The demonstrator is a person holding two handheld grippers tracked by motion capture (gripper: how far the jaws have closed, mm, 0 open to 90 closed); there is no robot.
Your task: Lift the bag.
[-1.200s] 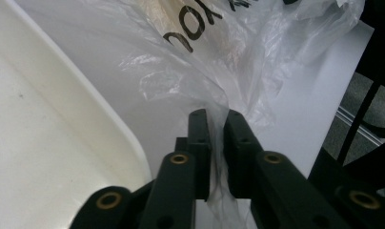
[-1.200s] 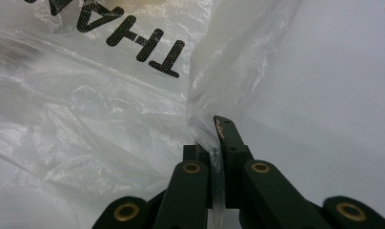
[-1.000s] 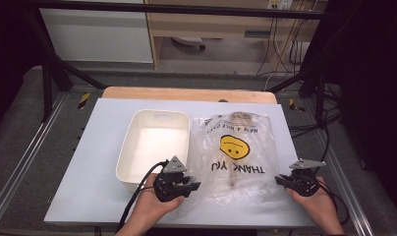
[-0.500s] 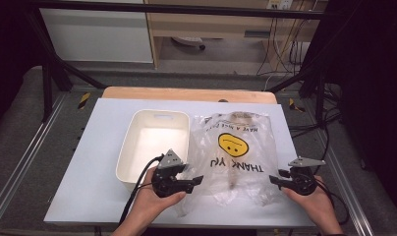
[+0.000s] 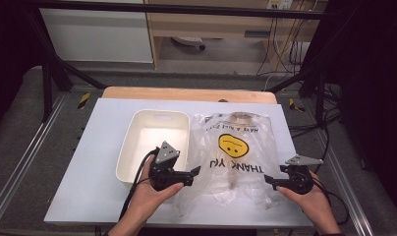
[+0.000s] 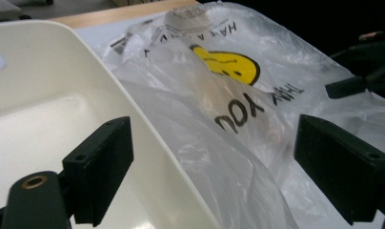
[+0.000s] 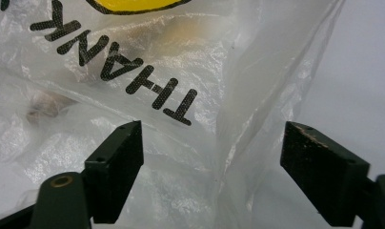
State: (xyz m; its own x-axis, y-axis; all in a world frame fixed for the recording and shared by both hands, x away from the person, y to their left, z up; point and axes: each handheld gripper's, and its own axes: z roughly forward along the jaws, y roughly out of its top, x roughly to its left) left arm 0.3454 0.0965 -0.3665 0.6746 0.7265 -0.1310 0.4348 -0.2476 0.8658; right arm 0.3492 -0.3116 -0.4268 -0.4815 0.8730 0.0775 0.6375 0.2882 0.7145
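A clear plastic bag [image 5: 236, 152] with a yellow smiley and "THANK YOU" print lies flat on the white table, something pale brown inside it. My left gripper [image 5: 194, 173] sits at the bag's near left corner, beside the white tub [image 5: 132, 147]. Its jaws have just been opening and stand wide, with bag film [image 6: 214, 157] and the tub's rim [image 6: 147, 143] between them, untouched. My right gripper [image 5: 269, 181] rests at the bag's near right edge. Its jaws have also just been opening and stand wide around a fold of the bag [image 7: 219, 143], clear of the pads.
The white rectangular tub is empty and lies left of the bag. A wooden board edge [image 5: 186, 94] runs along the table's far side. Bare white tabletop [image 5: 98, 162] stretches left of the tub. Metal frame rails flank the table.
Both grippers' jaws have opened from nearly shut to wide. The bag's near corners, pinched before, now lie loose. The hands have barely shifted.
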